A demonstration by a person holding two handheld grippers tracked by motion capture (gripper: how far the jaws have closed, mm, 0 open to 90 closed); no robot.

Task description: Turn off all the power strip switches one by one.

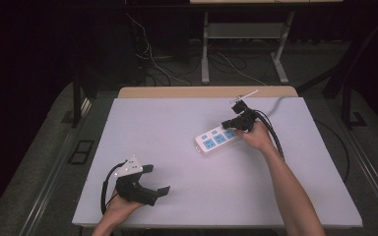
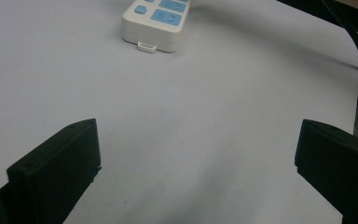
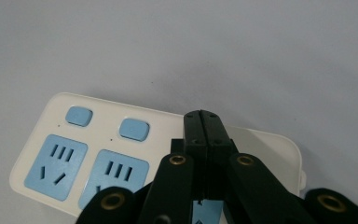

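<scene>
I am holding the right gripper [image 3: 205, 140] with its jaws pressed together, empty, over the third socket of the power strip [image 3: 51, 135] on the desk [image 1: 177, 147], probably pressing its switch next, while the left gripper [image 1: 150, 189] is resting wide, nothing between its 2 jaws.

Left black two-jaw gripper [image 1: 158, 181] rests low near the person, jaws spread wide; right black gripper [image 1: 225, 125] reaches forward, jaws pressed tight together.

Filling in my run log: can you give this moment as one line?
left gripper: open, idle on table | right gripper: shut, fingers over power strip | nothing held
</scene>
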